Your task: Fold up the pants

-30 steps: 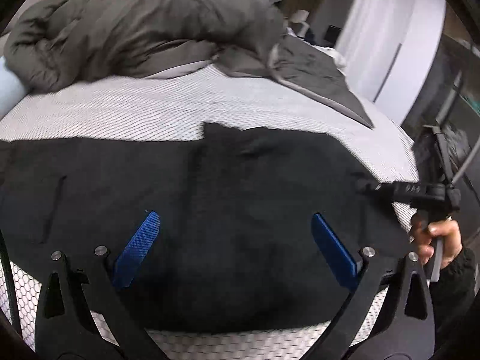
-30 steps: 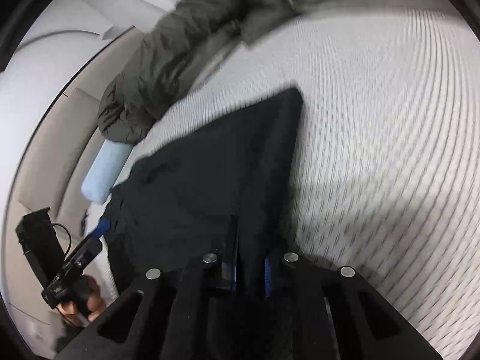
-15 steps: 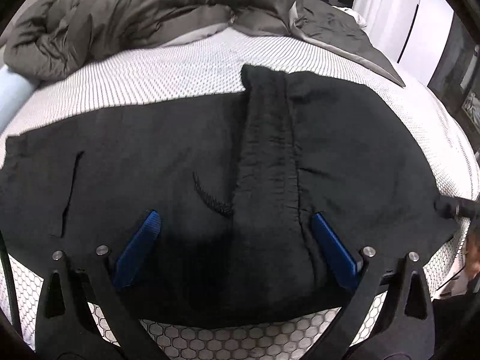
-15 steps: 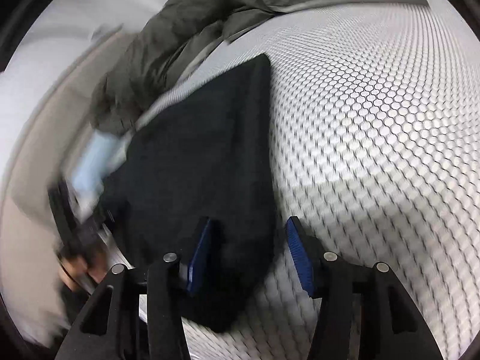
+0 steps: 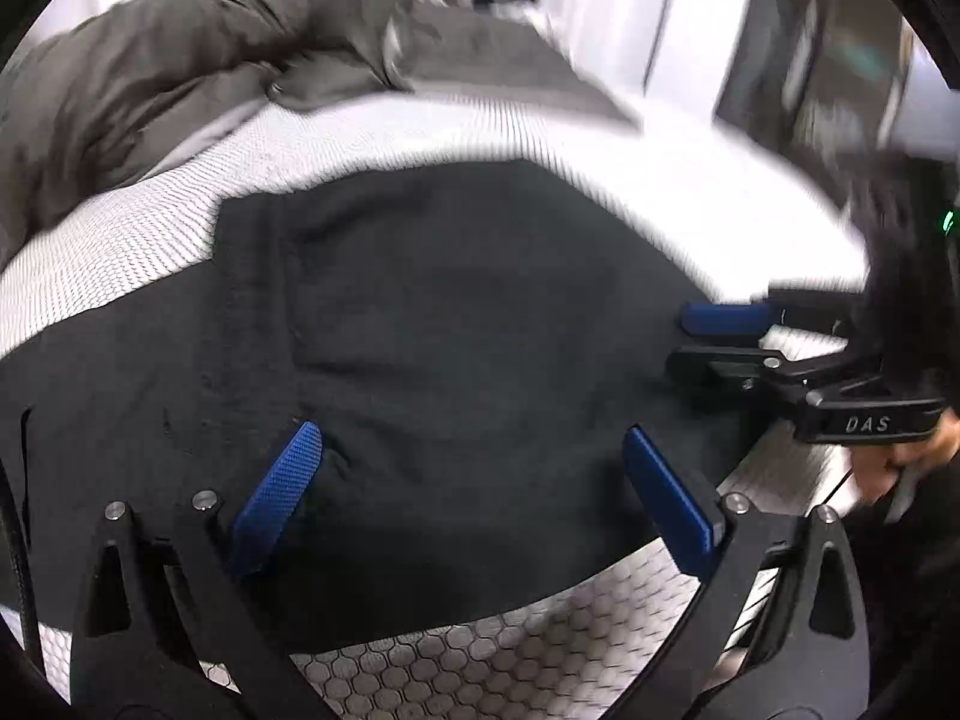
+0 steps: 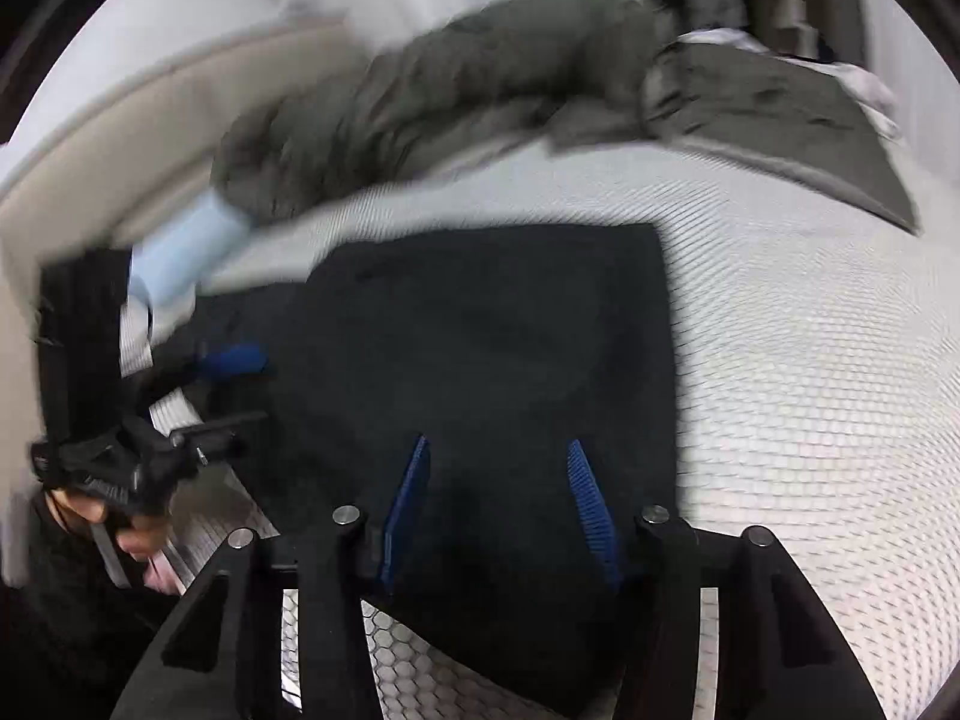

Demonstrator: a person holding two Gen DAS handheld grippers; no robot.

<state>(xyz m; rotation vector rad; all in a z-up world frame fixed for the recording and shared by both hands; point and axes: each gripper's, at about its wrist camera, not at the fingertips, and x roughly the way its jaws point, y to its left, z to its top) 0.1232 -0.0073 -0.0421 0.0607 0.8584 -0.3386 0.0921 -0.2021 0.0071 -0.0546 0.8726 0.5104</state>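
Note:
The black pants (image 5: 468, 324) lie folded on the white honeycomb bedspread (image 5: 480, 660). My left gripper (image 5: 474, 480) hovers open over their near edge, blue pads wide apart and nothing pinched. At the right of the left wrist view, my right gripper (image 5: 714, 342) reaches over the pants' right end. In the right wrist view the pants (image 6: 480, 330) form a dark rectangle, and my right gripper (image 6: 498, 480) stands open above them. Its jaws are closing slightly, with cloth below the pads but not gripped. My left gripper (image 6: 231, 387) shows at the left.
A crumpled grey duvet (image 5: 198, 60) lies across the far side of the bed, with a light blue pillow (image 6: 180, 258) at its end. A beige headboard (image 6: 120, 138) is behind. A hand (image 5: 900, 456) holds the right gripper's handle. Bare bedspread (image 6: 810, 390) extends right of the pants.
My right gripper was shut on the pants a second ago; it has opened, let go and drawn back. The pants now lie folded over. Both views have swung sideways.

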